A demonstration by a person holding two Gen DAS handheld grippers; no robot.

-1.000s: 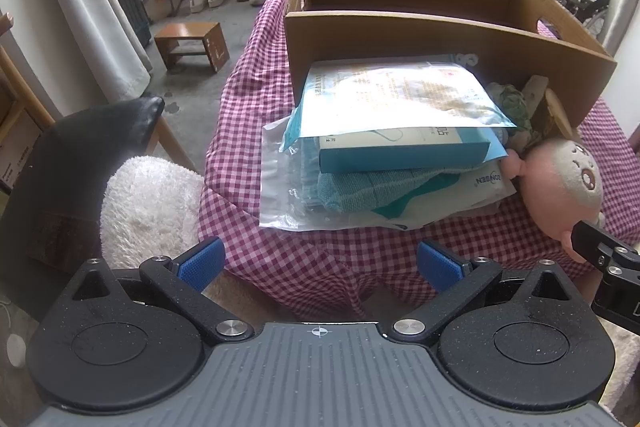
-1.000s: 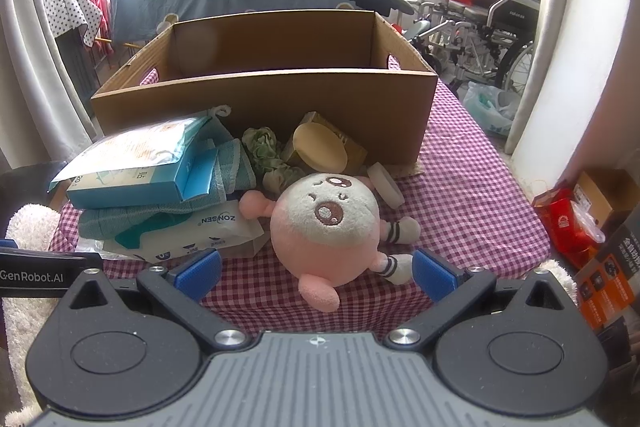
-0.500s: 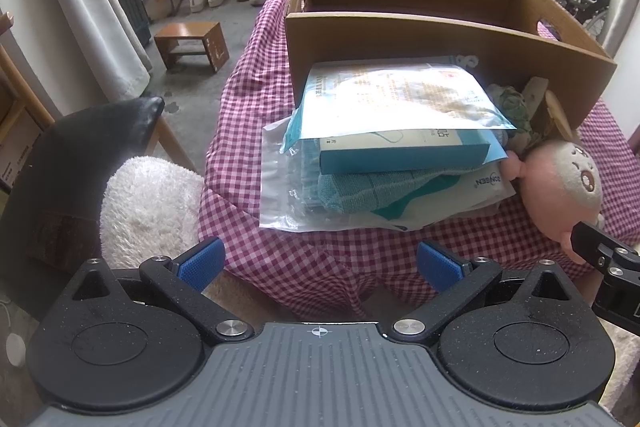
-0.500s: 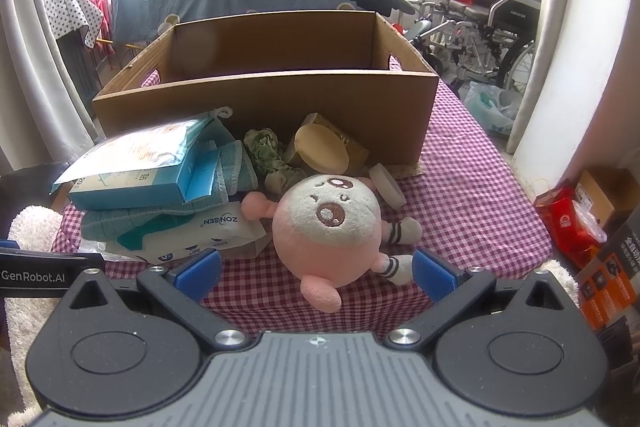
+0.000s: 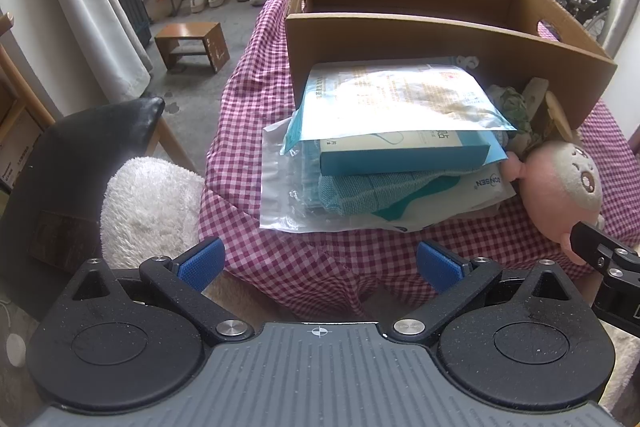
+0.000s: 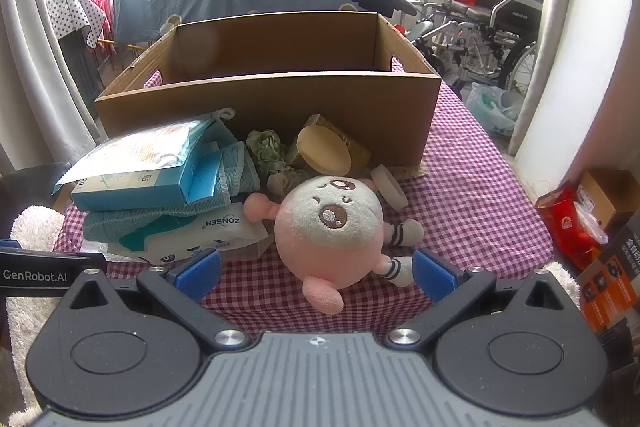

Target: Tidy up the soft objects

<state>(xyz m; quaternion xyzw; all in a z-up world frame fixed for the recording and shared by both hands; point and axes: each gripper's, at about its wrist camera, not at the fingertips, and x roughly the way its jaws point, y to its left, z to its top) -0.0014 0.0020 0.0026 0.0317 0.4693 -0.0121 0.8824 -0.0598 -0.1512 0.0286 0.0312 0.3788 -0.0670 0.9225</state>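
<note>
A pink and cream plush toy (image 6: 332,231) lies on the checked tablecloth (image 6: 472,195), also seen in the left wrist view (image 5: 560,183). My right gripper (image 6: 316,273) is open, its blue pads either side of the toy's lower half, close to it. A stack of soft packs (image 5: 384,147), with a blue box and a teal cloth, lies left of the toy (image 6: 160,187). My left gripper (image 5: 320,263) is open and empty, short of the table's near edge. An open cardboard box (image 6: 272,79) stands behind.
A green crumpled cloth (image 6: 268,151), a tan round item (image 6: 324,151) and a white lid (image 6: 388,183) lie against the box front. A black chair with a white fluffy cushion (image 5: 148,203) stands left of the table. A wheelchair (image 6: 492,27) is behind right.
My right gripper has moved forward a little toward the plush toy, which now sits between the pads. The left gripper has barely moved.
</note>
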